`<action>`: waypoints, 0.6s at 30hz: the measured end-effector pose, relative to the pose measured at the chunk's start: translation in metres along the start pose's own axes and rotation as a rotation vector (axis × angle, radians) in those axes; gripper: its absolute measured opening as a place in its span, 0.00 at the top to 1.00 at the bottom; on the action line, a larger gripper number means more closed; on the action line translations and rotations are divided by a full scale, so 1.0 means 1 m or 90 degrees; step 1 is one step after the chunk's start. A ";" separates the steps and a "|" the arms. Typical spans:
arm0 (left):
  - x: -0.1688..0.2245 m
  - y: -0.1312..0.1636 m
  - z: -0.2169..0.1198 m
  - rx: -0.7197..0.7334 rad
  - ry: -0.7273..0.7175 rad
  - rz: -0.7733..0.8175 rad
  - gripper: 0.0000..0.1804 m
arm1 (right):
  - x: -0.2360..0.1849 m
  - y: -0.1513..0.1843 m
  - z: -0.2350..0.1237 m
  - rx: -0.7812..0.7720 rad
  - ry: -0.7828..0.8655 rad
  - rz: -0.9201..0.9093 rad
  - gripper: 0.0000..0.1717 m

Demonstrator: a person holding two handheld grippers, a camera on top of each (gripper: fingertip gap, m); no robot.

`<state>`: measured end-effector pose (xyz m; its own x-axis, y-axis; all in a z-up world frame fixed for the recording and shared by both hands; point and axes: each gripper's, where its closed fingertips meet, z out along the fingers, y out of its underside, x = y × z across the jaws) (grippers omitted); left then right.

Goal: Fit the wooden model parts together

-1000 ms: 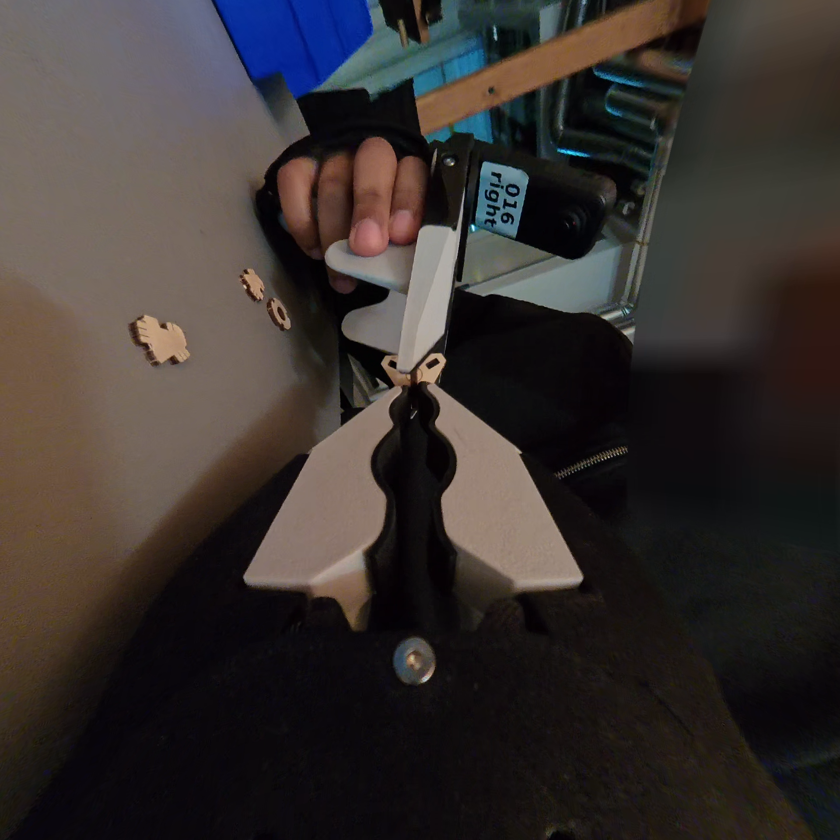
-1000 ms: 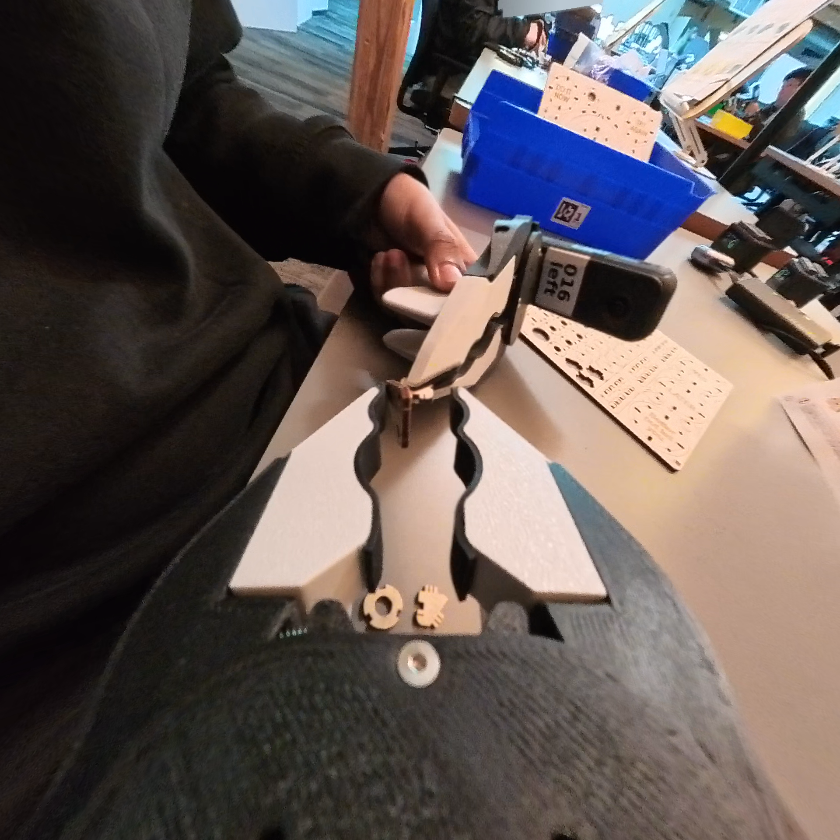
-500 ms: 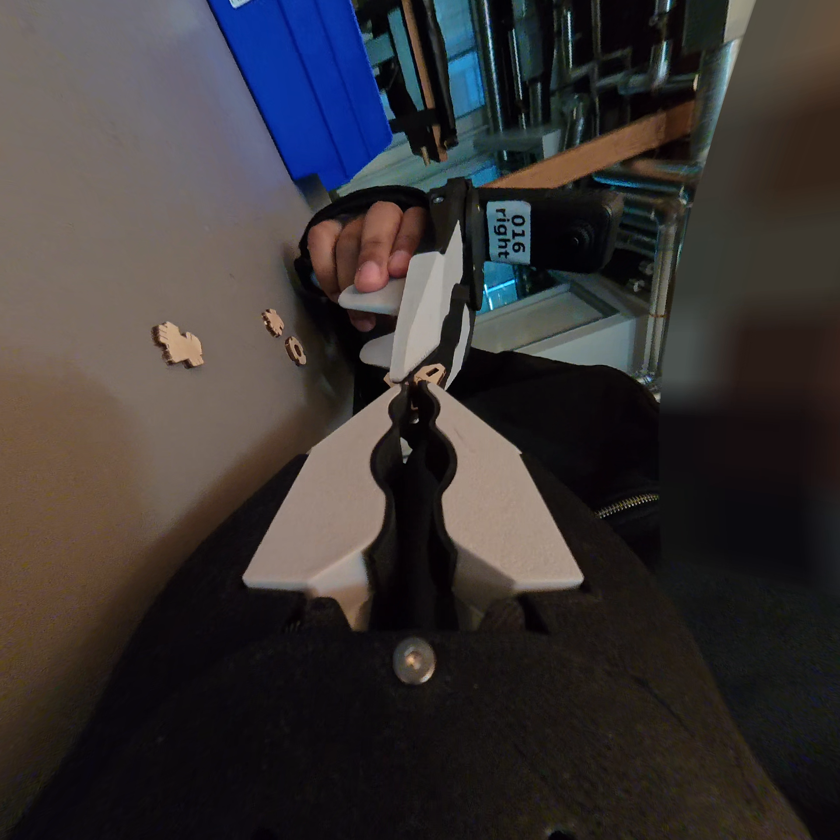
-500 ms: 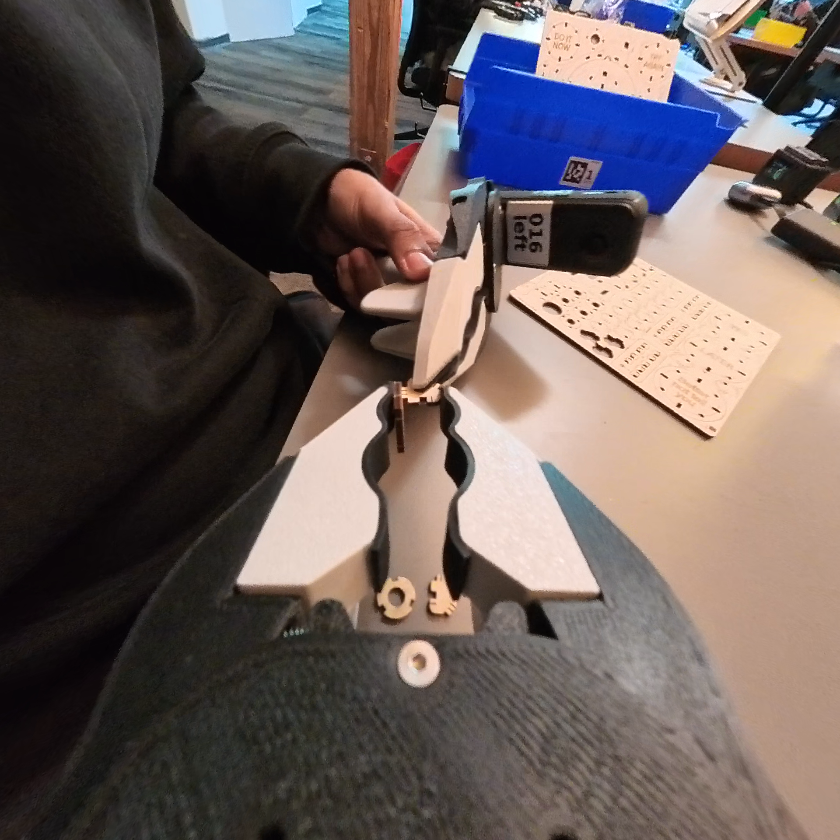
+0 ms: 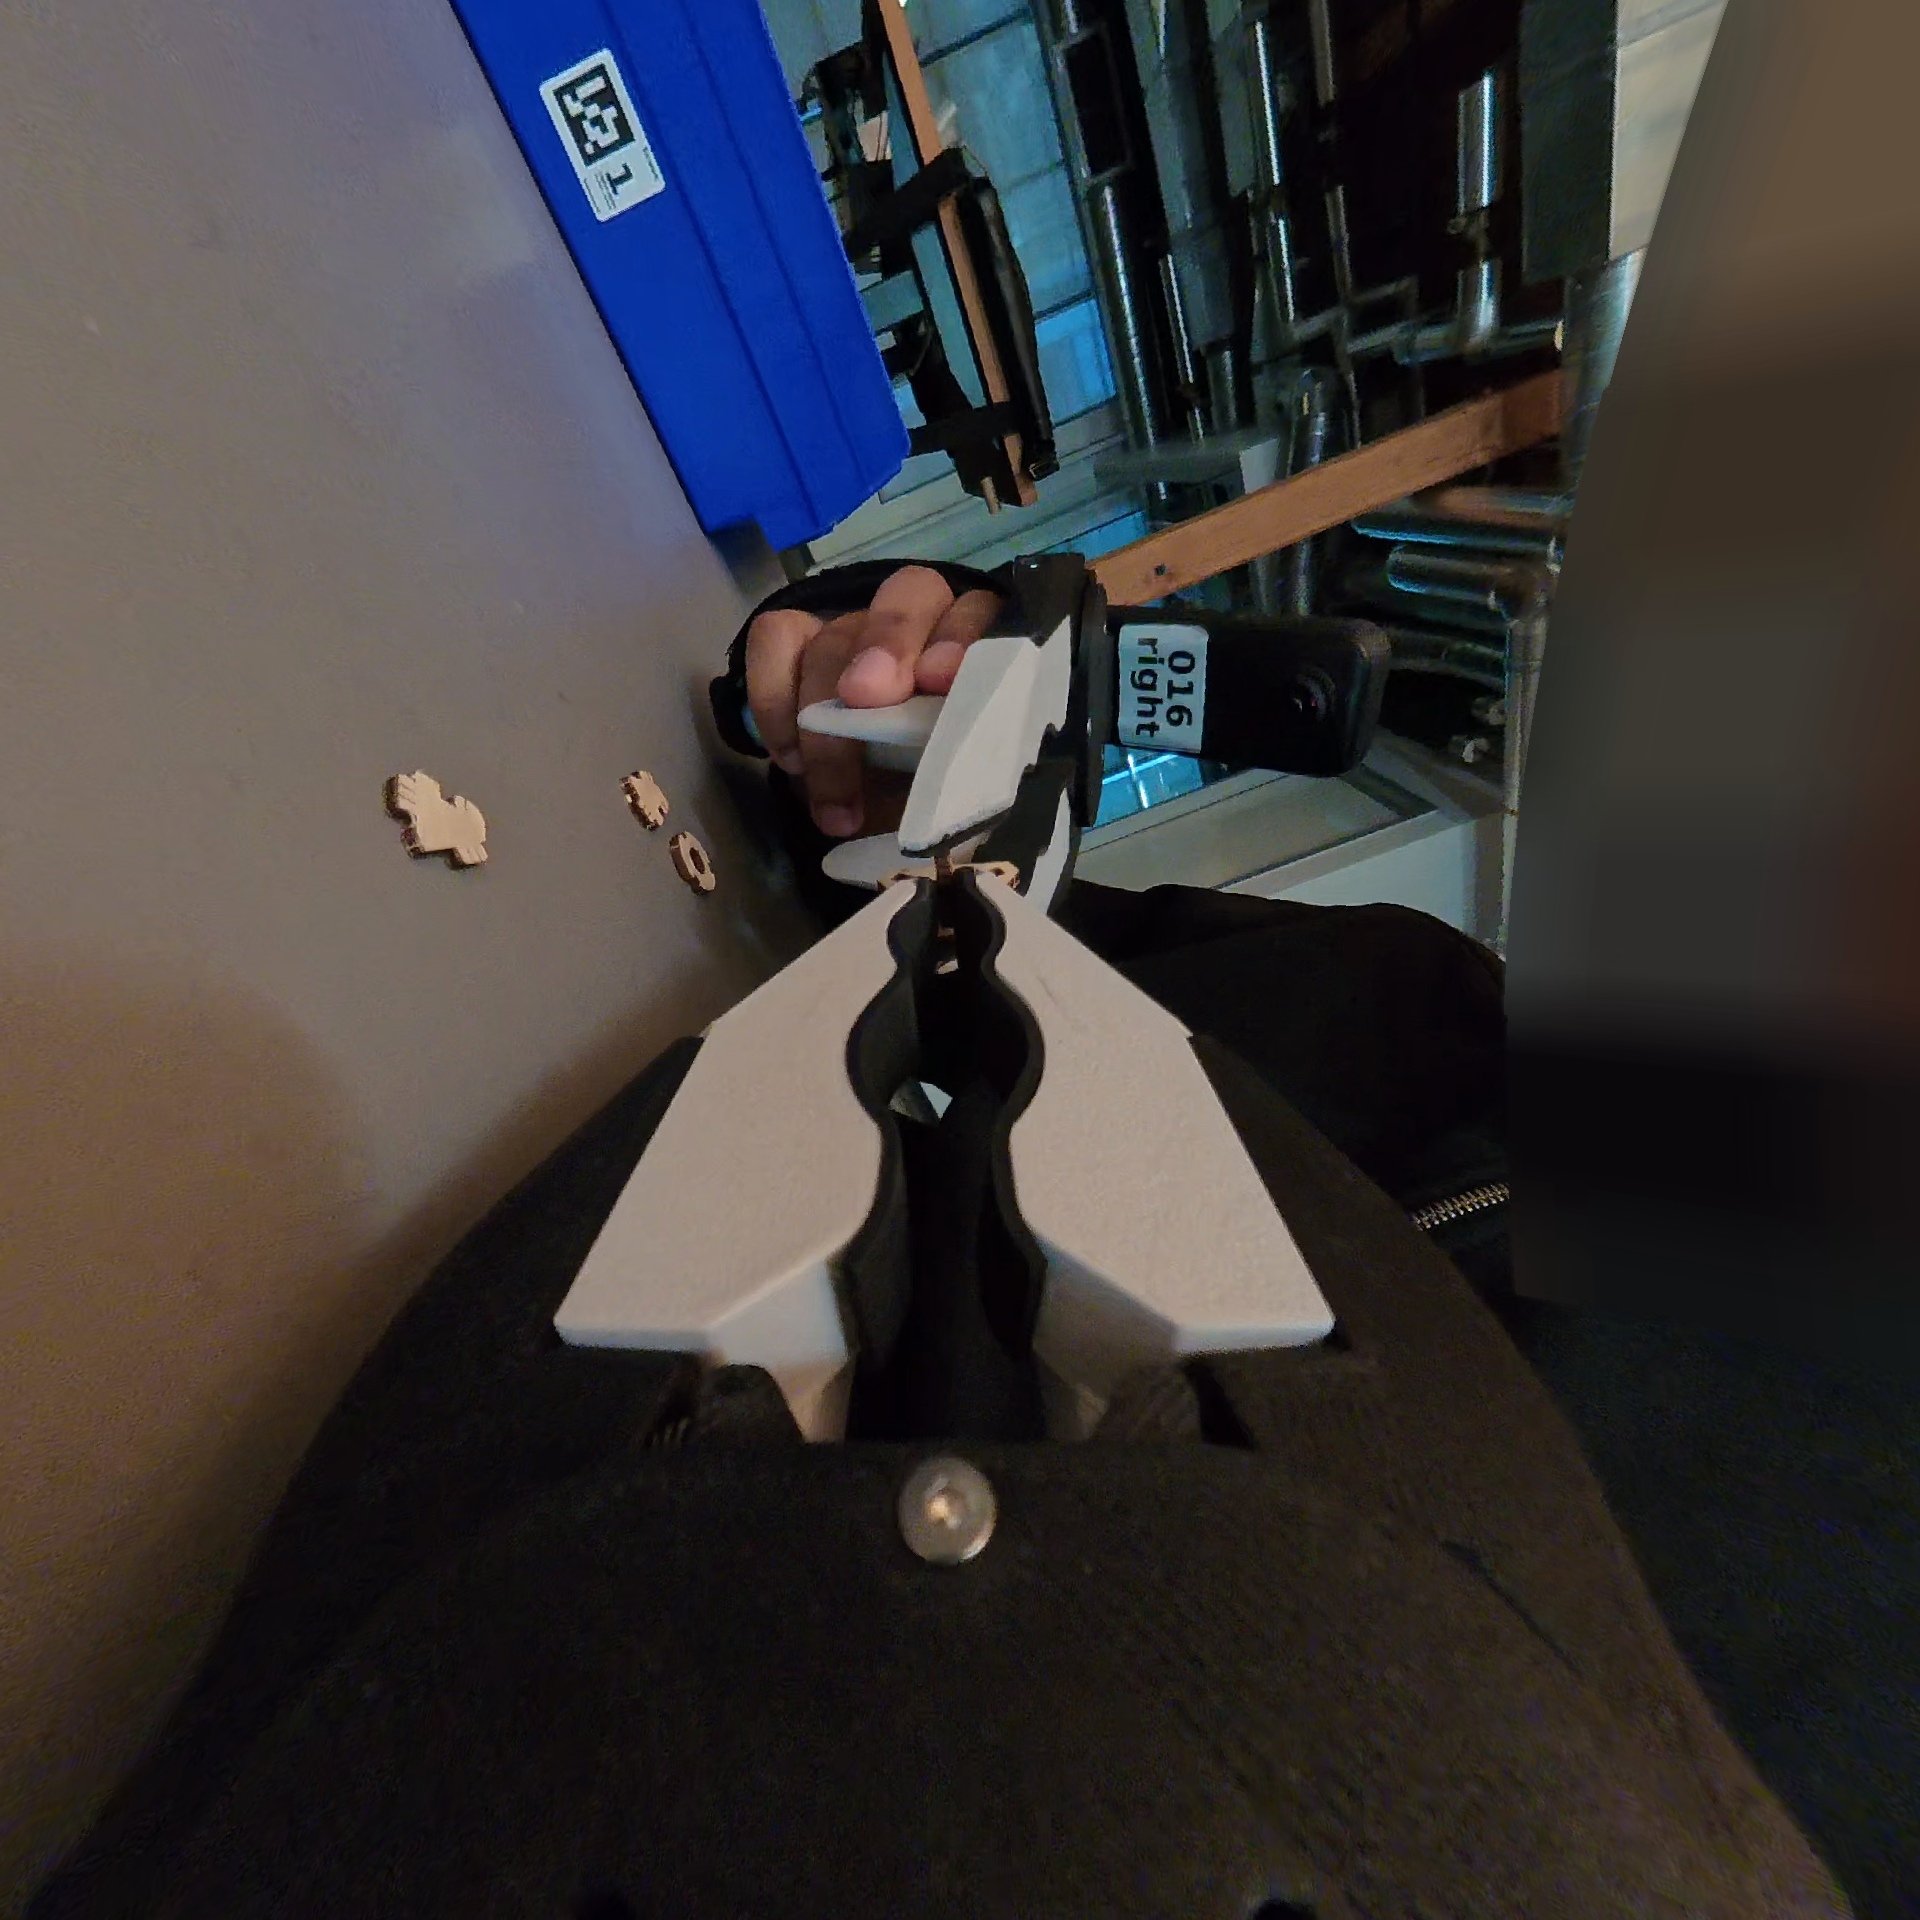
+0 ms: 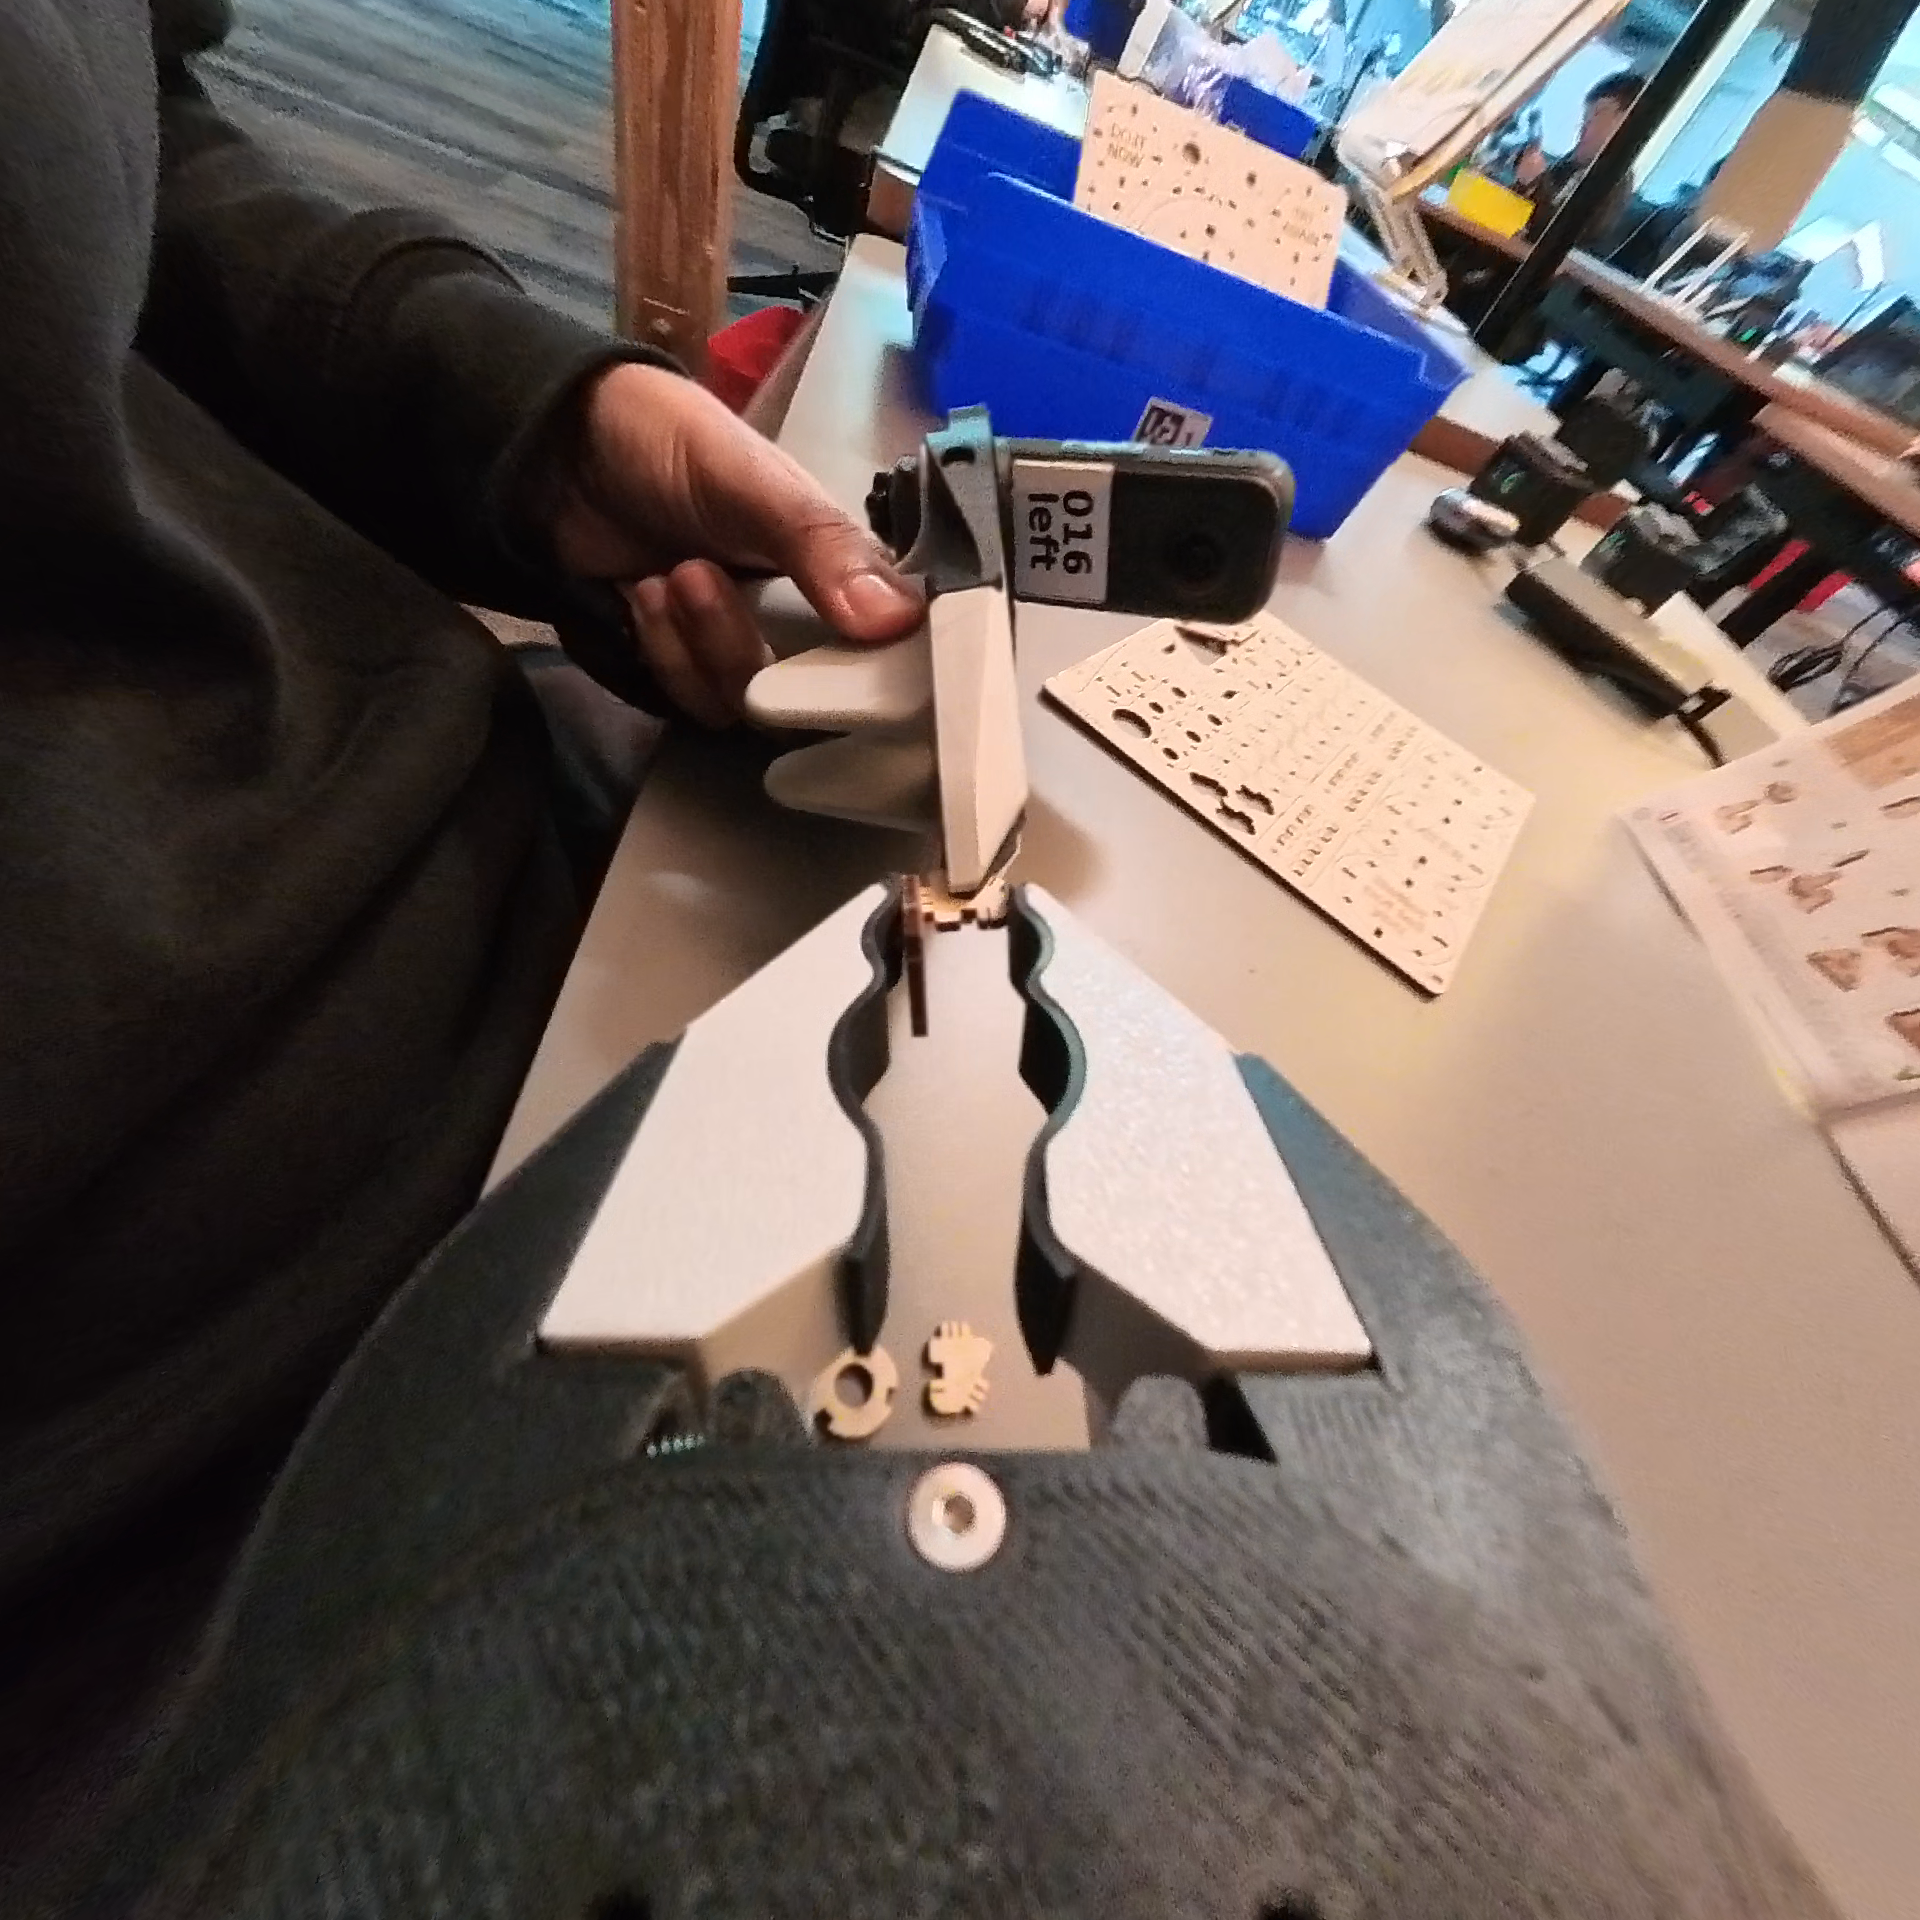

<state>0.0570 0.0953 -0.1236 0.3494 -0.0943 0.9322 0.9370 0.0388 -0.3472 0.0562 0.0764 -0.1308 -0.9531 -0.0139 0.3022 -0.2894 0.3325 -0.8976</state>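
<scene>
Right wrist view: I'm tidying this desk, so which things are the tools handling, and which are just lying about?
Handled: small joined tan wooden pieces, at the tips of the left tool and right tool.
Lying about: tan wooden ring; notched tan wooden bit; flat perforated wooden sheet; blue plastic bin; printed paper sheet.

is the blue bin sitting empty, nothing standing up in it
No, a pale wooden punched sheet stands upright inside the blue bin.
</scene>
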 end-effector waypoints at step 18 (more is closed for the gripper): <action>-0.002 0.000 0.004 0.027 -0.015 0.004 0.99 | 0.001 0.000 -0.006 0.012 -0.022 0.054 0.91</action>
<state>0.0560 0.0995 -0.1245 0.3545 -0.0703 0.9324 0.9336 0.0811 -0.3489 0.0554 0.0825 -0.1286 -0.9767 -0.0187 0.2138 -0.2086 0.3159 -0.9256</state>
